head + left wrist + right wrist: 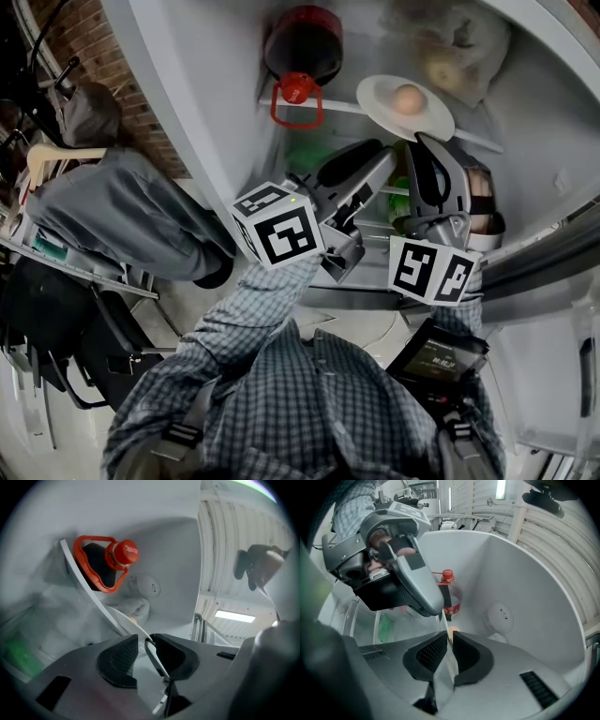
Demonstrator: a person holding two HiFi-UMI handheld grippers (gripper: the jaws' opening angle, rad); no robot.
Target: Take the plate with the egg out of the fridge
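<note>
Checked shirt sleeves [281,375] and the two marker cubes sat closest below the head camera, and both tools reached forward from them into the open fridge [187,112]. The plate [429,120] lay just ahead of both sets of tips, at the front edge of the shelf [328,105], with the egg [406,97] resting near its middle. The right gripper [450,637] was clamped on the near rim, the thin white edge pinched between its pads and the egg just beyond its tips. The left gripper [144,639] stood to the left of it with its jaws apart; the rim ran between them, close to the right-hand pad but not squeezed. A dark jug with a red handle [298,94] stood up and to the left of the left gripper, well clear of the plate. Whether the plate was resting on the shelf or lifted off it could not be told. Judging by this, the right hand had the only hold, so the pull would run straight back toward the person, kept level so the egg did not roll.
</note>
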